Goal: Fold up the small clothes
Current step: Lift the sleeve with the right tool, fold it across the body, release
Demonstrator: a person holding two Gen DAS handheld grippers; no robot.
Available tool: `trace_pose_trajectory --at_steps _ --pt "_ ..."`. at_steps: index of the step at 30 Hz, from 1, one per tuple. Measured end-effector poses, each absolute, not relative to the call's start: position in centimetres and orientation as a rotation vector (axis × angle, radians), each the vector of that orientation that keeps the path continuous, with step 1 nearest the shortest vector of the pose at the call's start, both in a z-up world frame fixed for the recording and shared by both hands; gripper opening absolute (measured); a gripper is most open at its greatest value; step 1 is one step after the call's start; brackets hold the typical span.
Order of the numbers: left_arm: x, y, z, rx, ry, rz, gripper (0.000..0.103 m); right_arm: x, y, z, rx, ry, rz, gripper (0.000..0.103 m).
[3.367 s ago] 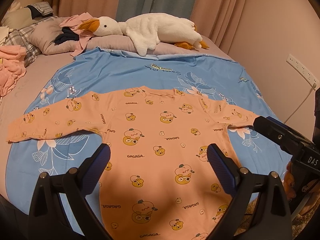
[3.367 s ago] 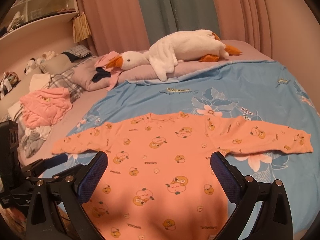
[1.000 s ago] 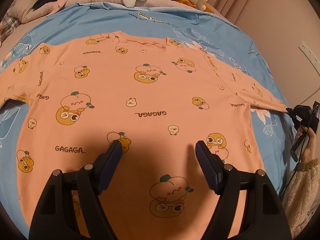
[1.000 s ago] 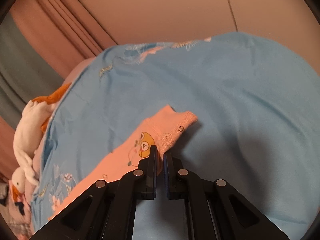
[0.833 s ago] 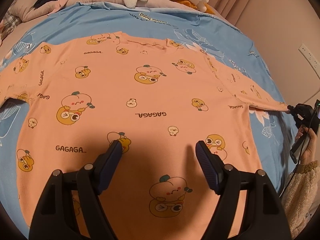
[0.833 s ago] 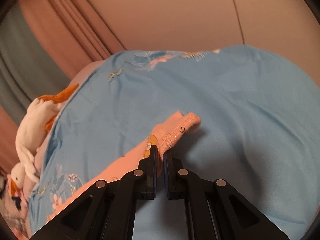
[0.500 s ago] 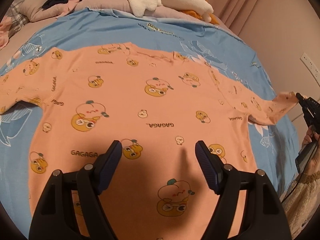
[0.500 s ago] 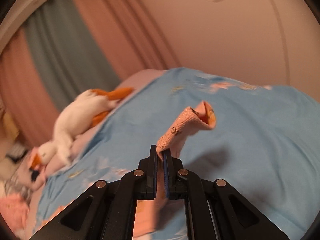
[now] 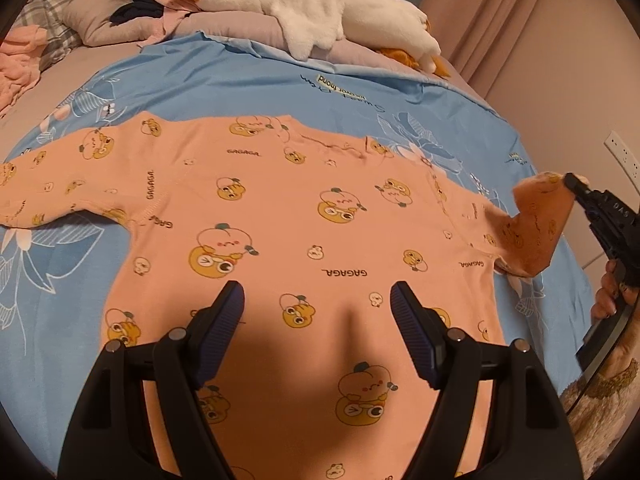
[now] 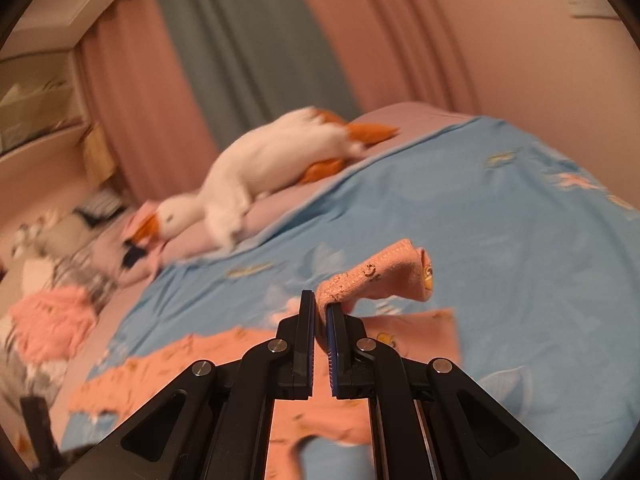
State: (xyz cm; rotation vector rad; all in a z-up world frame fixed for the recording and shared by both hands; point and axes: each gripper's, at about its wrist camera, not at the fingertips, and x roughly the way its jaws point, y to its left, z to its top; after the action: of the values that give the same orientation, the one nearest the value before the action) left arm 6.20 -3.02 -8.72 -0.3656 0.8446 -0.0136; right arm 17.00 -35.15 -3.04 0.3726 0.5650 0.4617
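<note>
While R gripper [image 10: 320,308] pinches shirt [image 9: 304,216] sleeve cuff [image 10: 376,276], L gripper [image 9: 316,312] fingers gape above shirt; plush goose [image 9: 320,16] beyond collar.

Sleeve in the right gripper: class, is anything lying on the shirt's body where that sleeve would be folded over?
Nothing visible does. The right gripper pinches the sleeve by its cuff, lifted off the blanket. The shirt front lies flat and bare; the open left gripper hovers above its lower part.

Peach shirt [image 9: 280,216] with orange cartoon prints, blue floral bedsheet [image 9: 240,88], white plush goose [image 9: 320,12] with orange beak
</note>
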Motion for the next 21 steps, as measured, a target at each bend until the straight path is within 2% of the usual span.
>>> trace_pose_trajectory --at_steps 7,16,19,21 --pt "5.6 -1.9 -8.7 -0.385 0.839 0.022 0.075 16.4 -27.9 -4.5 0.243 0.68 0.635 0.007" --pt "5.4 -1.2 -9.2 -0.397 0.863 0.047 0.076 16.2 -20.5 -10.2 0.057 0.959 0.753 0.007" --pt "5.4 -1.0 -9.1 -0.411 0.861 0.04 0.075 16.0 -20.1 -11.1 0.024 1.011 0.749 0.024" --pt "5.5 -0.9 -8.8 -0.435 0.862 0.026 0.075 15.9 -20.8 -10.6 0.05 1.001 0.764 0.046"
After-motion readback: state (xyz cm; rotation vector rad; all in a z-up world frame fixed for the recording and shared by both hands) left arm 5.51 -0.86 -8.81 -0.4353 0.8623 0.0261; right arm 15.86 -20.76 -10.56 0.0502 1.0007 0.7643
